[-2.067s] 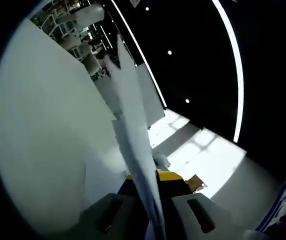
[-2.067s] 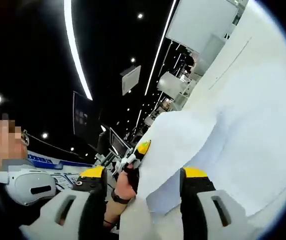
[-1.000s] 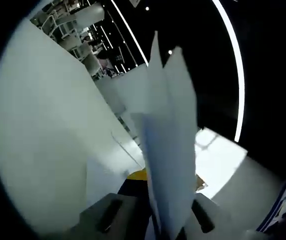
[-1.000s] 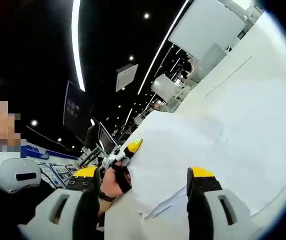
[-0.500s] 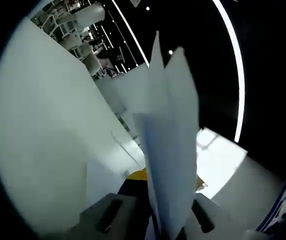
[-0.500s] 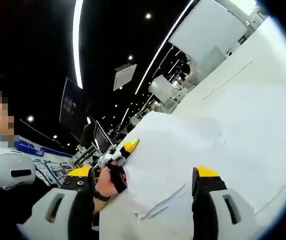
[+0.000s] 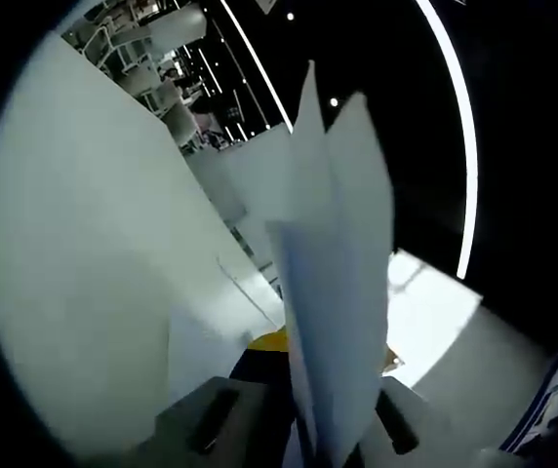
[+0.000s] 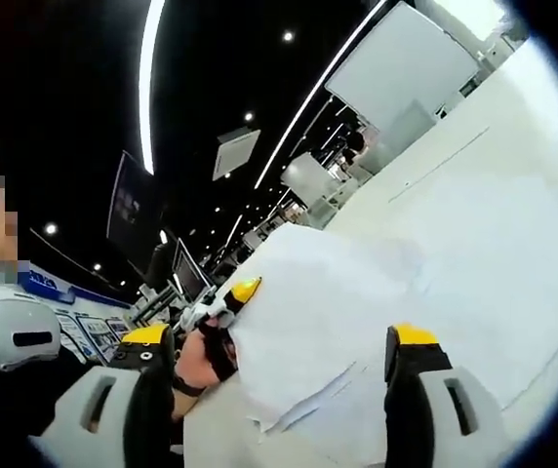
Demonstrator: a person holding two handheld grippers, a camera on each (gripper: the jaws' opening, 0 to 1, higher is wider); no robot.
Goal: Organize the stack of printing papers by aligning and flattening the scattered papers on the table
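Left gripper point(image 7: 303, 429): grey jaws pressed together, pinching papers point(image 7: 333, 292) edge-on; thin white sheets rise upright between jaws, fanned slightly, top corners pointed. Behind papers, smooth white table point(image 7: 84, 273), matte, flat.

Right gripper point(image 8: 274, 390): jaws spread wide, grey with yellow tips, papers point(image 8: 328, 312) lying loose between them, apart from both; sheets white, softly bowed, lower edges ragged and uneven. Hand point(image 8: 196, 363) holds other gripper point(image 8: 228, 297) at papers' left edge. Table point(image 8: 494, 205) beyond, tilted in view.
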